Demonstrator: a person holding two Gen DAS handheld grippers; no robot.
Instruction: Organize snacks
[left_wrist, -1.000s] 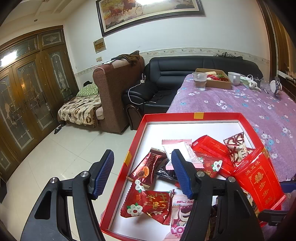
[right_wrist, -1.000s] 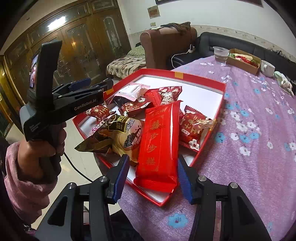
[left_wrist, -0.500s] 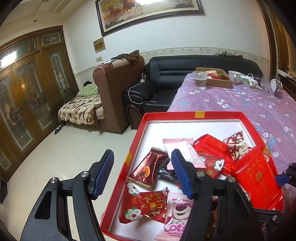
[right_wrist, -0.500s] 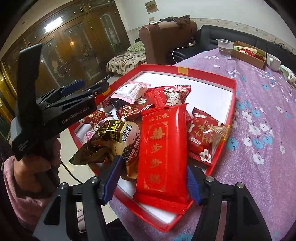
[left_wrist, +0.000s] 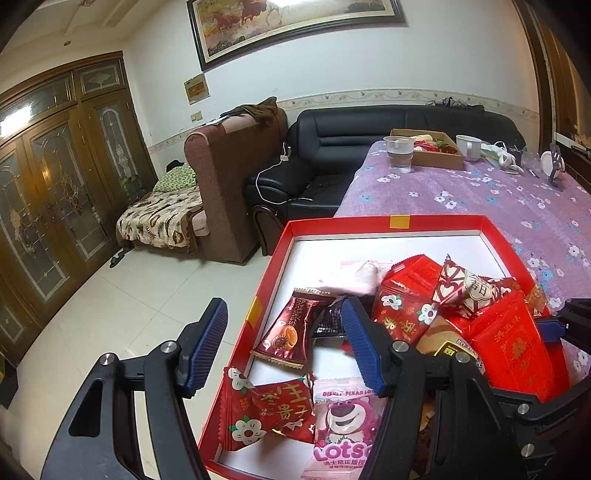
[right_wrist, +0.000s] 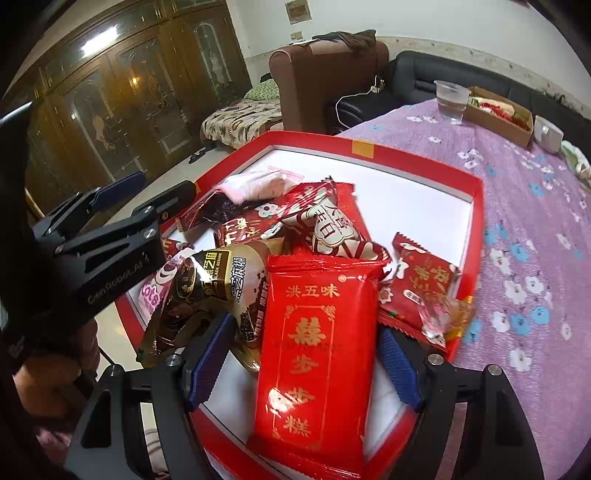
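A red tray with a white floor holds several snack packets at the table's corner. A long red packet with gold characters lies on the pile, resting on a brown-gold sesame packet. My right gripper straddles this long packet; its jaws are opening and neither pad touches it. My left gripper hangs open over the tray's left wall, above a dark red packet, gripping nothing. A pink Lotso packet lies at the near edge. The left gripper also shows in the right wrist view.
The purple flowered tablecloth stretches to the right of the tray. A plastic cup, a cardboard box and a white mug stand at the far end. Tiled floor, a brown armchair and a black sofa lie beyond the table's left edge.
The right gripper's jaws widened and let go of the long red packet, which now lies on the snacks in the tray. That gripper also moved forward over the tray. The left gripper stayed put.
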